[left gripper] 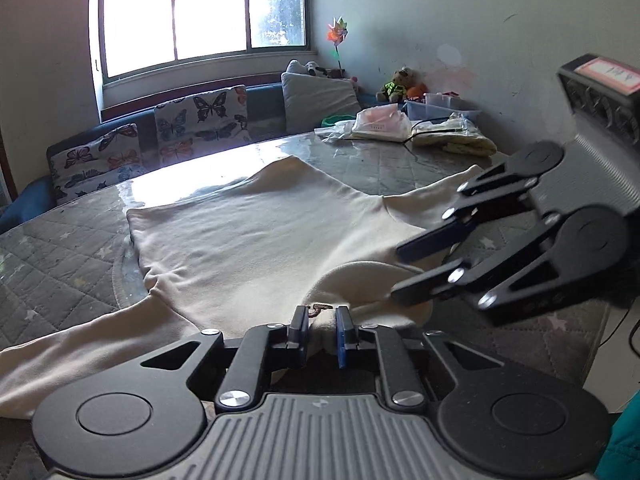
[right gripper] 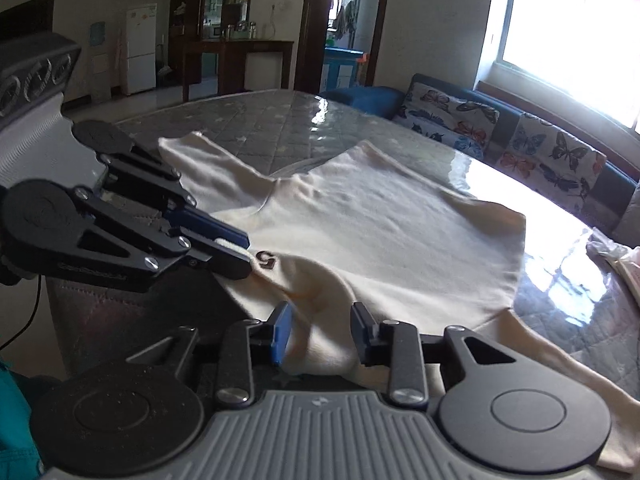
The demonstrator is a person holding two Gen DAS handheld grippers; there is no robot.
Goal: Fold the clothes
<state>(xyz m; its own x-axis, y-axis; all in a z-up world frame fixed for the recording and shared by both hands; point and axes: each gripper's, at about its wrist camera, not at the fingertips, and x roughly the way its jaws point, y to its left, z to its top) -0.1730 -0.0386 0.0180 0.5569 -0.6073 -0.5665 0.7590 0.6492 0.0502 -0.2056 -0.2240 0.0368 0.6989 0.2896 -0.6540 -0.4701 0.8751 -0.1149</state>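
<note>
A cream long-sleeved top lies spread on the grey quilted table, sleeves out to both sides. My left gripper is shut on a bunched bit of its near edge, beside a small brown mark. In the right wrist view the same left gripper pinches the cloth next to that brown mark. My right gripper stands open, its fingers either side of a raised fold of the top. From the left wrist view the right gripper hovers open over that fold.
A pile of bags and folded cloth with a black cable sits at the table's far right. Butterfly-print cushions line a bench under the window. The table's near edge drops away at the left.
</note>
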